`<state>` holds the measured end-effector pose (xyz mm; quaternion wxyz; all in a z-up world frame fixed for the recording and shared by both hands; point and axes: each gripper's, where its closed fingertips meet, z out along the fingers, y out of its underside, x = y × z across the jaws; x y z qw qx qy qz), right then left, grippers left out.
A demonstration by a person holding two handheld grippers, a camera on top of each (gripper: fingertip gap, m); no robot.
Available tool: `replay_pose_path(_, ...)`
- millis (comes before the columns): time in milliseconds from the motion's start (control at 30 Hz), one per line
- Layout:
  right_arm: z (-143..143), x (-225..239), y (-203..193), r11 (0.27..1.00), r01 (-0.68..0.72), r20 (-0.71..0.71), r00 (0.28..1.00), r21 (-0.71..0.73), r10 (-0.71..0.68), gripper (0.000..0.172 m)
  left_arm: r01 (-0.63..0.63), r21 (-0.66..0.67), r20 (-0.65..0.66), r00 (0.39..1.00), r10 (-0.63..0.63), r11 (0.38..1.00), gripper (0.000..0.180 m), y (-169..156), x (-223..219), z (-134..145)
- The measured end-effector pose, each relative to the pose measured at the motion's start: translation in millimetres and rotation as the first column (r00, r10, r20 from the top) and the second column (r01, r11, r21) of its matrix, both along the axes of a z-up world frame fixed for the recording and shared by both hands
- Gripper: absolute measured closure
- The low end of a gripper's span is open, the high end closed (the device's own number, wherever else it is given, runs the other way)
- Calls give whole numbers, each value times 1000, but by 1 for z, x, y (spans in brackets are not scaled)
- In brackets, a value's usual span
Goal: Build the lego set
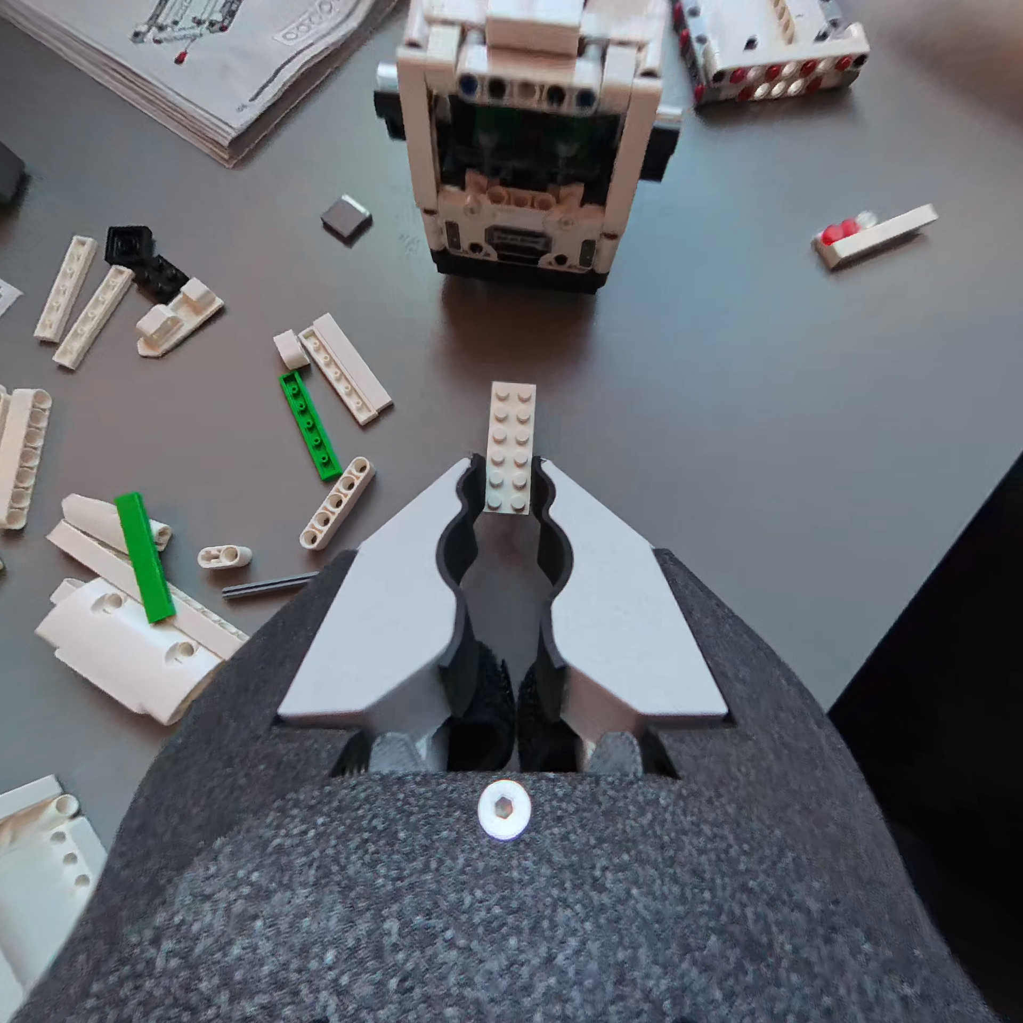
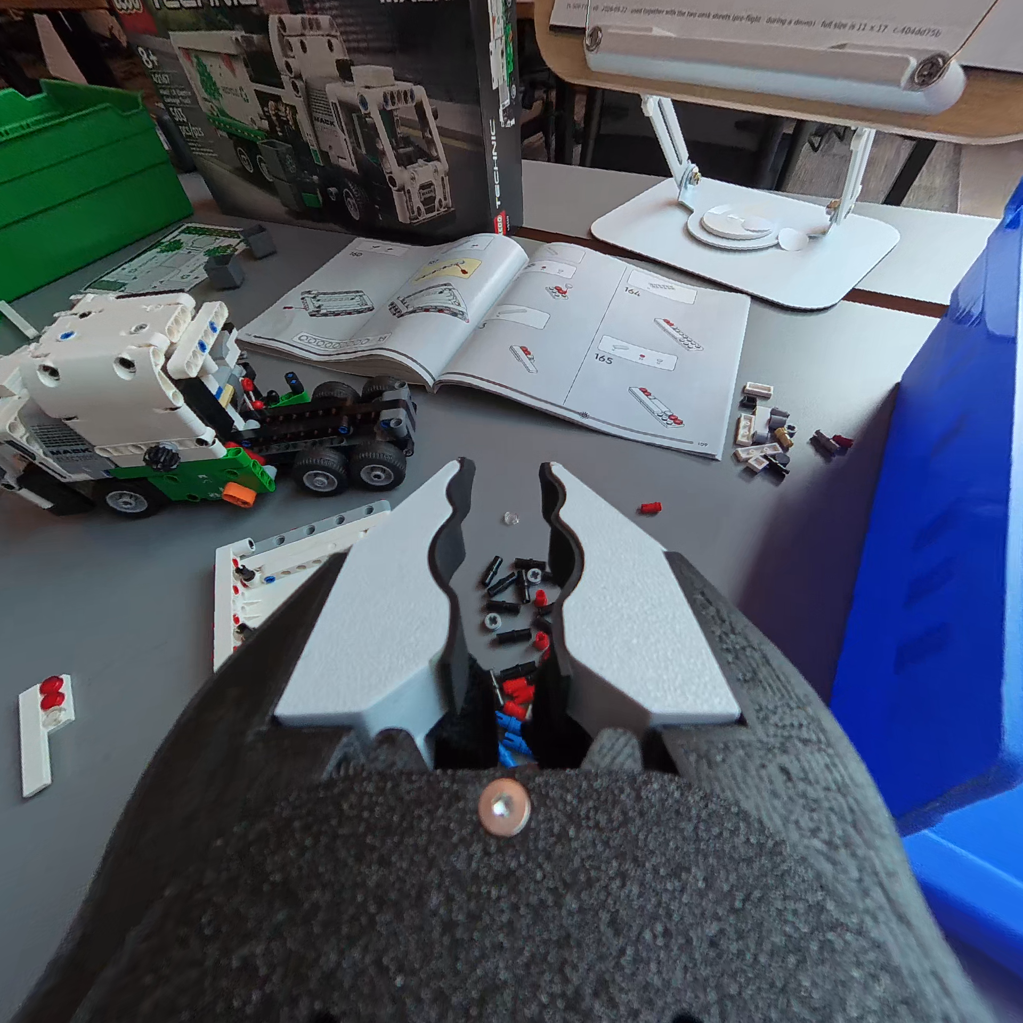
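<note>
A: Left gripper pinches white studded plate by its near end; far end overhangs, above the dark table. Risk?
B: Short hold, so plate could pivot or slip. Right gripper: jaws spread, empty, w/ clear stud and small pins on the table beneath.
</note>
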<state>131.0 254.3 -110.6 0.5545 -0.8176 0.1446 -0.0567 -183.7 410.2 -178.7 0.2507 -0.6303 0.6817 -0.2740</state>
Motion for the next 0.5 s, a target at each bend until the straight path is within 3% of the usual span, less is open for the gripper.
replay_pose_path(33, 1, 1, 1, 1000, 0, -3, 1000, 3, 0, 148, 11, -4, 16, 1000, -11, 1000, 165, -2, 2, 8)
replay_pose_path(233, 1, 4, 2, 1000, -21, -14, 1000, 14, 21, 148, 100, -7, 189, 977, -97, 995, 166, -29, 20, 77)
replay_pose_path(367, 4, -28, 4, 979, -198, -82, 976, 41, 200, 148, 248, 67, 238, 937, -257, 966, 165, -73, 49, 102)
replay_pose_path(433, 7, -74, 3, 902, -425, -173, 886, 67, 430, 148, 349, 122, 212, 905, -368, 929, 165, -101, 65, 100)
replay_pose_path(500, 13, -121, -8, 777, -620, -247, 740, 112, 626, 148, 440, 171, 169, 868, -466, 881, 165, -127, 79, 92)
